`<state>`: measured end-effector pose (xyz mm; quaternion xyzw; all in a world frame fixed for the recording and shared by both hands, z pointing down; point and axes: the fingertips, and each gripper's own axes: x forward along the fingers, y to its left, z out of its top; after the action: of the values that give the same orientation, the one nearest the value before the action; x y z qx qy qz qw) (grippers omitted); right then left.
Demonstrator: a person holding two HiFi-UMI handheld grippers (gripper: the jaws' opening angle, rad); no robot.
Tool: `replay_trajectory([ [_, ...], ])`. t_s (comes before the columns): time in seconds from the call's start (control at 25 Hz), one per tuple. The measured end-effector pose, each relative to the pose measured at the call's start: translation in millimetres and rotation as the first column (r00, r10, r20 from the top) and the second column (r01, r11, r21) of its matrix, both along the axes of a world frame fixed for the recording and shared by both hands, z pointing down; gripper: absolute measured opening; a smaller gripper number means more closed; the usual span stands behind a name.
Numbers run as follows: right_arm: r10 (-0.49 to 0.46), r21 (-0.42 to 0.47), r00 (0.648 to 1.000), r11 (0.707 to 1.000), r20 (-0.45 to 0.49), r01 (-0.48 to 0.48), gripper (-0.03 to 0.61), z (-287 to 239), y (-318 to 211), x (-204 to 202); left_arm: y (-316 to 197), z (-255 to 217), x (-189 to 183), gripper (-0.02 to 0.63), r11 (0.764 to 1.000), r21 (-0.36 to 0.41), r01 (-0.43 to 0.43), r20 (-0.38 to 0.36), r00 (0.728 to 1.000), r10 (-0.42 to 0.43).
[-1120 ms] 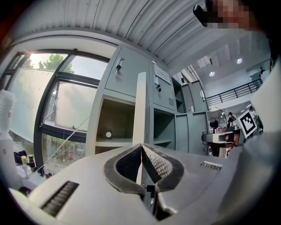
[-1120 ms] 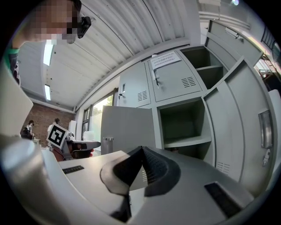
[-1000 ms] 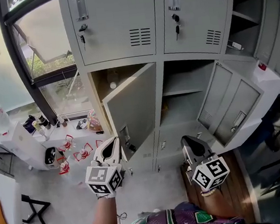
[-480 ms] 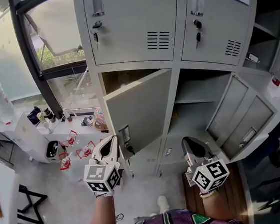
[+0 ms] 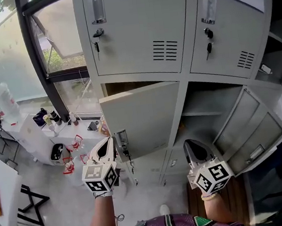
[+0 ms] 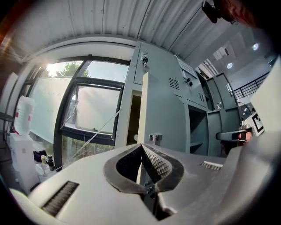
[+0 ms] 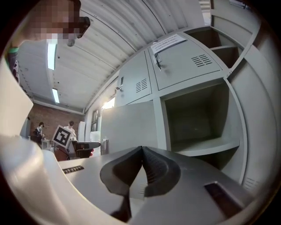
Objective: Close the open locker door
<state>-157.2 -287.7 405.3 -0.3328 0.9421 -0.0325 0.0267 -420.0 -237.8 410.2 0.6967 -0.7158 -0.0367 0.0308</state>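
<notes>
Right, the grey locker bank (image 5: 137, 34) fills the frame, running from the tall window (image 5: 8, 54) on the left out past the right edge. Second row down, left column, that's the open locker door (image 5: 141, 117). It is hinged on its right side and stands only slightly ajar, with a thin dark strip of the compartment showing along its top and free left edge. One column over, a second door (image 5: 249, 128) hangs swung wide to the right, and its compartment (image 5: 200, 103) sits exposed with one shelf inside.

Down in front, the left gripper (image 5: 109, 141) points level at the free edge of the ajar door, just beside the latch (image 5: 122, 139). Its jaws are pressed together with nothing between them, and in the left gripper view the door's edge rises straight behind the tips. Whether the tips touch the metal, I can't tell. The right gripper (image 5: 189, 147) is level too, well apart from the left, aimed near the post between the two columns, with its jaws together and empty.

Over by the window, a low white table (image 5: 30, 143) carries small bottles. Smallest of all, keys (image 5: 95, 39) dangle from the locks of the upper doors.
</notes>
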Motion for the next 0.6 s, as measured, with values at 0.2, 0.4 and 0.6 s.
replay_trajectory([
  [0.2, -0.024, 0.01, 1.0, 1.0, 0.006, 0.024, 0.005, -3.8, -17.1, -7.6, -16.9, -0.5, -11.8, 0.021, 0.999, -0.01, 0.045, 0.004, 0.999, -0.045],
  [0.4, -0.038, 0.009, 0.999, 0.999, 0.013, 0.038, 0.005, -5.9, -32.8, -12.6, -32.9, -1.2, -21.2, 0.021, 0.997, -0.02, 0.069, 0.01, 0.998, -0.069],
  [0.6, -0.044, 0.011, 0.999, 0.999, 0.012, 0.044, 0.005, -7.2, -46.3, -15.9, -46.9, -2.0, -32.4, 0.025, 0.995, -0.025, 0.101, -0.002, 0.995, -0.101],
])
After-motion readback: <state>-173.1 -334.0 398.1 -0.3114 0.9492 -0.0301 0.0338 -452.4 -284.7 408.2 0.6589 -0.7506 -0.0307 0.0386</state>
